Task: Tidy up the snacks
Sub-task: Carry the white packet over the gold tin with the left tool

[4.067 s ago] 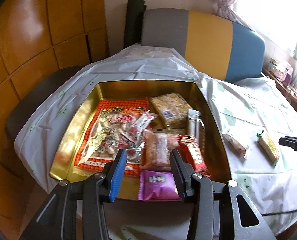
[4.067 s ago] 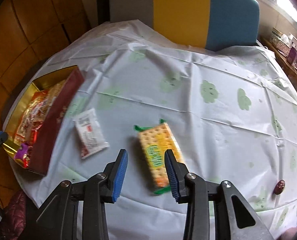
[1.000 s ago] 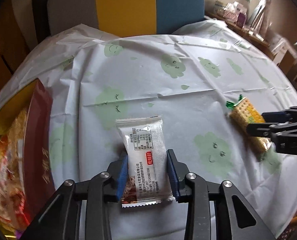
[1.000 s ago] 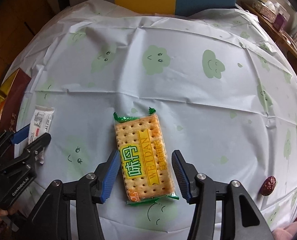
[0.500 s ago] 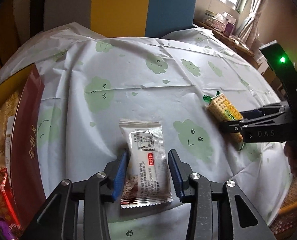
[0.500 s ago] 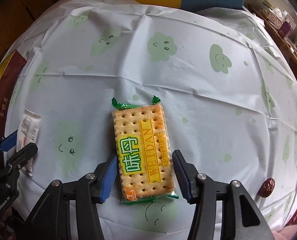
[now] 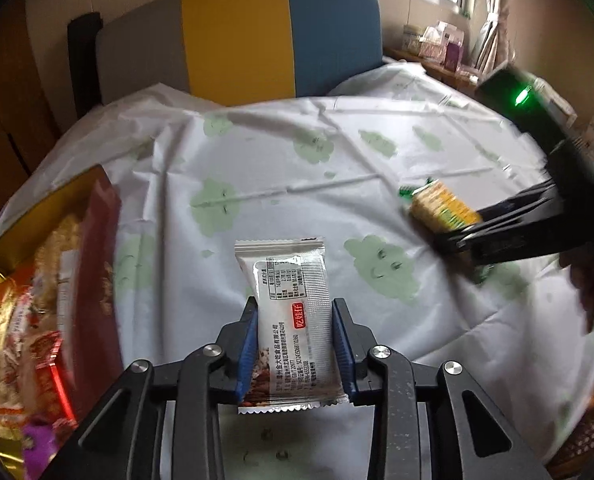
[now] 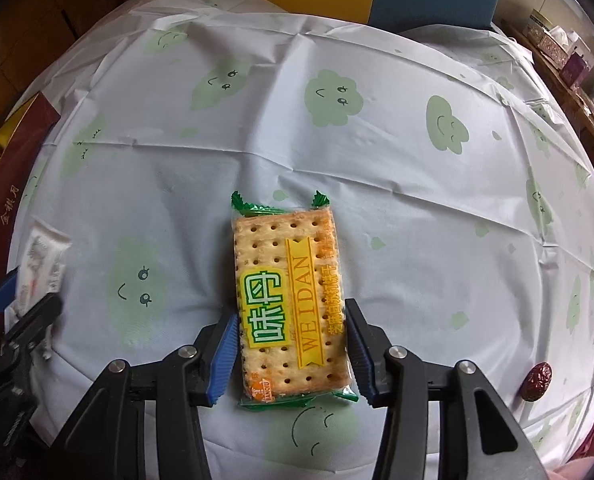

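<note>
My left gripper is shut on a white snack packet with a red label, held above the tablecloth; it also shows at the left of the right wrist view. My right gripper is shut on a yellow cracker pack with green ends; the pack also shows in the left wrist view. The gold snack tin with a dark red wall holds several packets at the far left.
A round table with a white, green-cloud tablecloth. A red date lies near the right edge. A grey, yellow and blue chair stands behind the table. Boxes sit on a shelf at the back right.
Both grippers have closed on their packets. The left gripper has lifted the white packet off the cloth. The right gripper's jaws have narrowed onto the cracker pack.
</note>
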Demonstrator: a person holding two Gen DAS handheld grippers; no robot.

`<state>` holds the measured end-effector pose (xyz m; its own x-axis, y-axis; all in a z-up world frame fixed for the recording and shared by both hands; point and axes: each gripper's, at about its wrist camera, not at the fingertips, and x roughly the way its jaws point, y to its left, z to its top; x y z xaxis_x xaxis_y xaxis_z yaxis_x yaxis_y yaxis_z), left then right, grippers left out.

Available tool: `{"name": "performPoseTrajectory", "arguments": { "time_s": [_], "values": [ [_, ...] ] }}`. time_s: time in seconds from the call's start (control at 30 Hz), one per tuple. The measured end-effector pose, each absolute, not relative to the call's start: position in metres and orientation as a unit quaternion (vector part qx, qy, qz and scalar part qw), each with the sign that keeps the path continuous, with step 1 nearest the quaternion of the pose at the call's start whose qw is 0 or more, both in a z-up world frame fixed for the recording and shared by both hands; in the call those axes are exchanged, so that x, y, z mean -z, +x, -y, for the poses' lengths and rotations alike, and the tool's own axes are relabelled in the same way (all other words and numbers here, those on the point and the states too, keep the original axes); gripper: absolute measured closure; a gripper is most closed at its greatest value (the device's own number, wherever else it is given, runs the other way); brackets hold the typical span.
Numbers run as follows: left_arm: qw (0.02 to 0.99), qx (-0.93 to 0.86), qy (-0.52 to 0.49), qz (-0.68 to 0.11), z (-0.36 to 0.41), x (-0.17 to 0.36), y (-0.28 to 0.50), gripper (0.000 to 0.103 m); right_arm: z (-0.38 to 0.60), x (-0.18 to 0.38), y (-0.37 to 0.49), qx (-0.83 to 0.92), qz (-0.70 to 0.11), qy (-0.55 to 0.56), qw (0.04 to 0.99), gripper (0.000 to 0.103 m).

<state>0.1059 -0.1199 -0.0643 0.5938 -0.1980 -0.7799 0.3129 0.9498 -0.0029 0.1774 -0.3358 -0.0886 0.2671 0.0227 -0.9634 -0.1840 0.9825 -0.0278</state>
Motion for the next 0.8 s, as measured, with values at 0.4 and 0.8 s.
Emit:
{"name": "performPoseTrajectory", "arguments": {
  "time_s": [0.4, 0.8],
  "values": [
    [0.913, 0.121, 0.036, -0.387, 0.094, 0.013, 0.075, 0.069, 0.327, 0.087, 0.16, -0.056, -0.581, -0.093, 0.807, 0.053],
    [0.926, 0.075, 0.004, -0.37, 0.044, -0.007, 0.056, 0.069, 0.326, 0.085, 0.145, -0.059, -0.568, -0.095, 0.815, 0.053]
  ]
}}
